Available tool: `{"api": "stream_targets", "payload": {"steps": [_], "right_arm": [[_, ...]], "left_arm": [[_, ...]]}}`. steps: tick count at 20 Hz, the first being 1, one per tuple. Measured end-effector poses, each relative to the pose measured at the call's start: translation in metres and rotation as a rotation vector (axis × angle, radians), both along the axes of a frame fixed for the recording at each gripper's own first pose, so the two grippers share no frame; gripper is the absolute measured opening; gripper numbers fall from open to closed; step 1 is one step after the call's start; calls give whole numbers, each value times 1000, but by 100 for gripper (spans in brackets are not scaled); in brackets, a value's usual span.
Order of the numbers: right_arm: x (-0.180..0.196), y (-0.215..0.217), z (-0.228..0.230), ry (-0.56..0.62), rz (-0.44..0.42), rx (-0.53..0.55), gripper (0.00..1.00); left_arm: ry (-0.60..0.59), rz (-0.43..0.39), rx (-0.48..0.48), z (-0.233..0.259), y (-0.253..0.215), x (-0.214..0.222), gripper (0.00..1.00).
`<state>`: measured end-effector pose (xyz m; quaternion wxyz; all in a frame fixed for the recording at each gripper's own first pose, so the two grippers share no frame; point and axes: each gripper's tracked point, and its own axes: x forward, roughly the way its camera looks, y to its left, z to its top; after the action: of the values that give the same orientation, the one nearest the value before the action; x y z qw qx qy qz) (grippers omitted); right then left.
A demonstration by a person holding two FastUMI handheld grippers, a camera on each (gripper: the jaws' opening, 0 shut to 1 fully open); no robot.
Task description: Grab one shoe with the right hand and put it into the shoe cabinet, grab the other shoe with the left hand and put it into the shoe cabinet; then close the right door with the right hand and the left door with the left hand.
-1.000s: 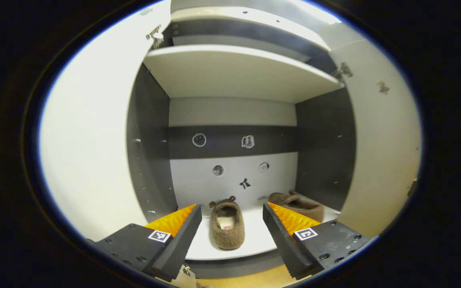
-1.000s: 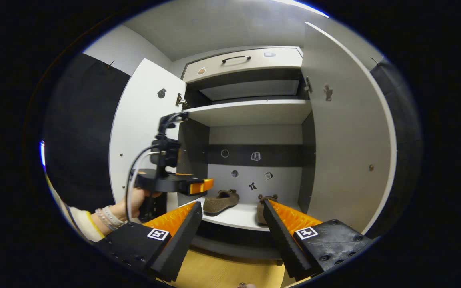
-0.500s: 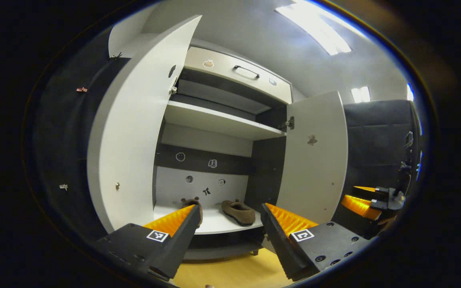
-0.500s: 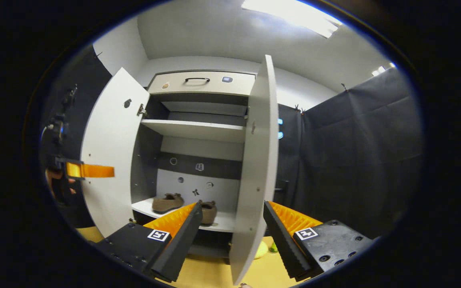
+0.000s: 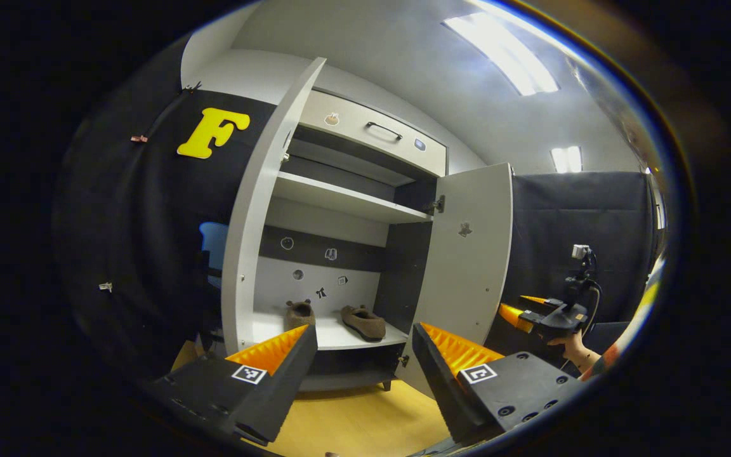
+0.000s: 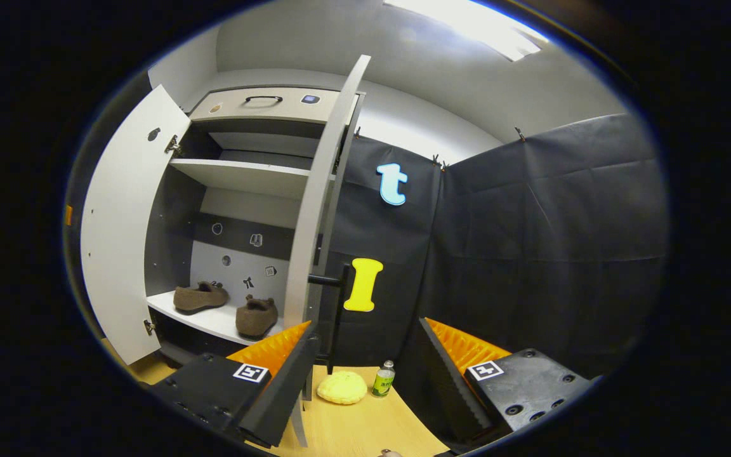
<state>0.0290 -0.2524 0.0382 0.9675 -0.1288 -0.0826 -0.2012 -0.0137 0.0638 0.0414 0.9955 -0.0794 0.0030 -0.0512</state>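
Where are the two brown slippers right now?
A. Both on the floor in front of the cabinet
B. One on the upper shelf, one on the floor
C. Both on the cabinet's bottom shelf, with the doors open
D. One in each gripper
C: in the left gripper view both brown slippers sit side by side on the bottom shelf of the cabinet, and the left door and right door both stand open.

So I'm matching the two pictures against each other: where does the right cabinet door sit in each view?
Left gripper view: the right door stands open right of centre, its inner face toward the camera.
Right gripper view: the right door rises near centre, seen almost edge-on, just above this gripper's left finger.
Shared landmark: the two brown shoes on the bottom shelf.
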Motion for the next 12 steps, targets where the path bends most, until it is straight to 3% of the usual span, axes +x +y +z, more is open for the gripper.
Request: {"api": "stream_targets", "payload": {"steps": [6,12], "right_arm": [[20,11,-3,12,93,22,95],[31,45,-14,17,171,114,95]], "left_arm": [[-23,162,50,10,45,-28,94],[9,210,88,9,57,-41,95]]}}
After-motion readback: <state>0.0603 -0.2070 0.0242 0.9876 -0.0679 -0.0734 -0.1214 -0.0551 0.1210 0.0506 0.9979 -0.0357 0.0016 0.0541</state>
